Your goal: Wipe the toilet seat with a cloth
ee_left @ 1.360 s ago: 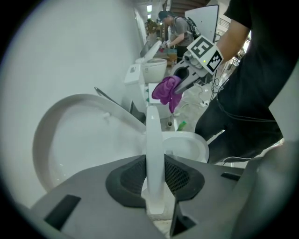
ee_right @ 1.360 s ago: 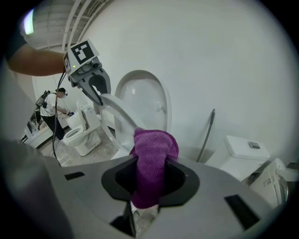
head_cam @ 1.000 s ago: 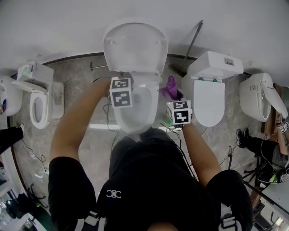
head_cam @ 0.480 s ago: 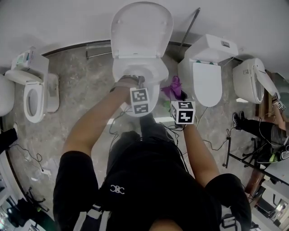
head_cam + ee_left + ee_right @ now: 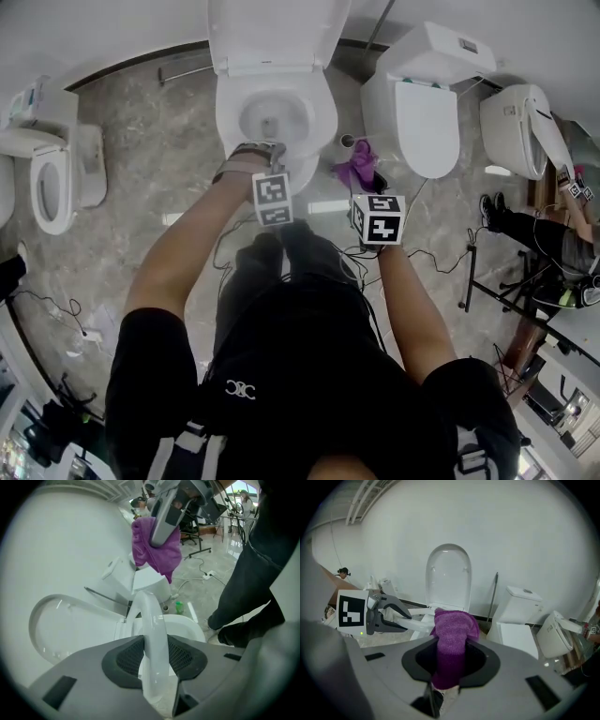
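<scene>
Left gripper (image 5: 154,656) jaws have just been opening, pads touching toilet seat (image 5: 152,620) front edge. Right gripper (image 5: 450,660) clamps cloth (image 5: 452,639), apart from the seat.

Overhead and both close gripper views share toilet (image 5: 228,108).

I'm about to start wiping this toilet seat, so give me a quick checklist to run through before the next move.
1. Cloth gripped: ok, clamped in the right tool.
2. Lid out of the way: ok, it stands upright.
3. Seat fully lowered: cannot tell.
4. Left tool off the seat: not ok, it is on the front edge, and its jaws have just been opening.
5. Cloth on the seat: not ok, it hangs off to one side, apart from it.
</scene>
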The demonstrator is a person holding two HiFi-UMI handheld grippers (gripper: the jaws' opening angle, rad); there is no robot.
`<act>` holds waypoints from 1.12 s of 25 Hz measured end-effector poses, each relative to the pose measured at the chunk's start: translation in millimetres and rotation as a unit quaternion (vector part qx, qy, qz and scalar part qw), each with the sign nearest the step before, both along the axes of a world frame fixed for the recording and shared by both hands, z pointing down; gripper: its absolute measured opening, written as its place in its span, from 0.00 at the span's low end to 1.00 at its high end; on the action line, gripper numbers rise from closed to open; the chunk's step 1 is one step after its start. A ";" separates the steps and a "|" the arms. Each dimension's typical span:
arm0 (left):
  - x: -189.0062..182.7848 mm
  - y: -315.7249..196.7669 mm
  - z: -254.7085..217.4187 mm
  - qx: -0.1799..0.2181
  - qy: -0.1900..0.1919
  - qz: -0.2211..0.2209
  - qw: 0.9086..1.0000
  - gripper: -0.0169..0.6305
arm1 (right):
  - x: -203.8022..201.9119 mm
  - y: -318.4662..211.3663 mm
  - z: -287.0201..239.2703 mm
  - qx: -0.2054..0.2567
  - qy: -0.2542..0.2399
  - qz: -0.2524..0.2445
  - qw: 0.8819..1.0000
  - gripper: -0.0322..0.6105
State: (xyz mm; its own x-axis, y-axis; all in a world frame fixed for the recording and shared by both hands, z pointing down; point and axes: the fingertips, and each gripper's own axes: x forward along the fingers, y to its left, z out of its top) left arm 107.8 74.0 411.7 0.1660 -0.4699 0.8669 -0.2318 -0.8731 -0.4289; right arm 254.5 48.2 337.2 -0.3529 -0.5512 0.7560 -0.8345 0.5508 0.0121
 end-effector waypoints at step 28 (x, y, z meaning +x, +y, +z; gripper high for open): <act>27.0 61.6 145.2 0.018 0.048 0.019 0.999 0.31 | -27.0 -14.7 176.7 -0.070 -0.033 -0.095 0.992 0.20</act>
State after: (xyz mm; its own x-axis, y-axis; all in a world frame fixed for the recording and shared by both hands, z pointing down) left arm 134.8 135.7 556.8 0.2649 -0.4929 0.8288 -0.2407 -0.8661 -0.4381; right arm 227.5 33.5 513.8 -0.4914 -0.3612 0.7925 -0.7119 0.6908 -0.1266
